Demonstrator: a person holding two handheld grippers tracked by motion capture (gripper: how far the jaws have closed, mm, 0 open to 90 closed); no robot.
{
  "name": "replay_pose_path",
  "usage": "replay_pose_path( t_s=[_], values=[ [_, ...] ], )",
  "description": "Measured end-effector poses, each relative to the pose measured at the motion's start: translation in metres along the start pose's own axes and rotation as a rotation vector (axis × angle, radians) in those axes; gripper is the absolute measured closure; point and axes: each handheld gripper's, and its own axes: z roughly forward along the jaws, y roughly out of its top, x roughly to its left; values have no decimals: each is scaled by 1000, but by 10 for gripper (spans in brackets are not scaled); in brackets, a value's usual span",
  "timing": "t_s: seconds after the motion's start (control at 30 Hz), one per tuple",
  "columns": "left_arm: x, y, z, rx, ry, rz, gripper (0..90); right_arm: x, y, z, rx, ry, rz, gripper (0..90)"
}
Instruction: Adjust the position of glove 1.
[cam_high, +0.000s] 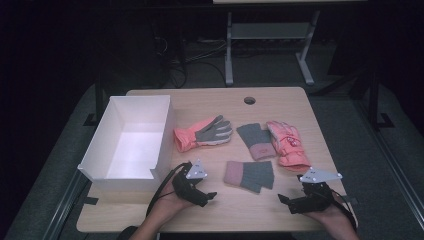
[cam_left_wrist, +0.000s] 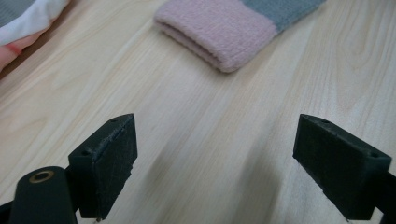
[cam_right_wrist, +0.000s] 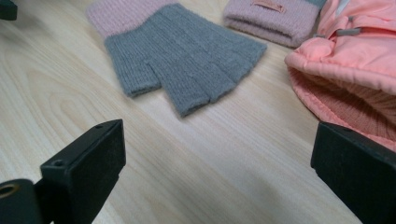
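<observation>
where jaws stand apart, empty: left gripper (cam_high: 207, 195) lower centre, right gripper (cam_high: 285, 200) lower right, flanking knitted glove (cam_high: 249, 175).

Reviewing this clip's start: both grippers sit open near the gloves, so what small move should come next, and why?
Probably ease the left gripper forward to the knit glove's pink cuff. Its jaws stand open and empty, the cuff lies just ahead on the table, and the white box sits on that side.

table (cam_high: 280, 210): light wood, small round hole (cam_high: 249, 100) near the far edge
left side: open white box (cam_high: 131, 141)
middle: coral ski glove (cam_high: 204, 133), 2 grey-pink knit mitts (cam_high: 249, 175) (cam_high: 256, 141)
right side: second coral glove (cam_high: 287, 145)
</observation>
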Motion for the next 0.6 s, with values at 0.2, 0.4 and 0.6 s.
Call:
replay_pose_path(
  t_s=[0.2,0.4,0.6],
  values=[
    [5,-4,-4,4,-20,-48,136,2,2,0,-5,19,9,31],
    [3,-1,-7,-8,-20,-41,139,4,10,2,-12,37,16,71],
    [0,1,-6,-1,-37,-29,139,8,22,6,-24,43,3,244]
  ],
)
